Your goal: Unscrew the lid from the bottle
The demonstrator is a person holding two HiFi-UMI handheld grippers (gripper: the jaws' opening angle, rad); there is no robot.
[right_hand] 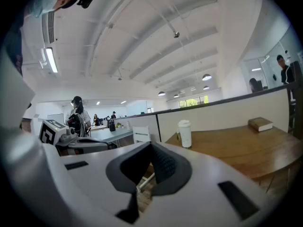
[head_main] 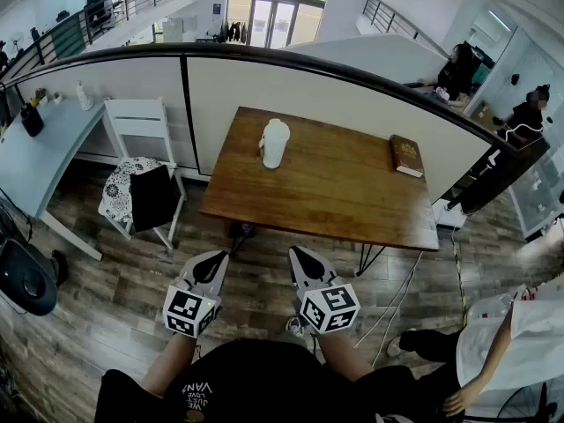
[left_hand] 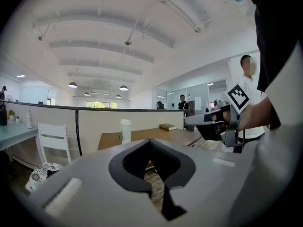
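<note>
Head view: I see a white cylindrical lidded bottle [head_main: 274, 143] standing upright on the brown wooden counter [head_main: 335, 192], toward its far-left part. A brown book [head_main: 406, 155] lies at the counter's far-right corner. My left hand-held gripper [head_main: 211, 267] and right hand-held gripper [head_main: 301, 263] hang over grey plank floor [head_main: 88, 307], short of the counter's near edge. Left gripper view: the jaws meet with nothing between them, and the bottle stands well beyond, on the counter. Right gripper view: the jaws are likewise pinched together and empty. A pale partition wall [right_hand: 222, 112] runs behind the counter.
</note>
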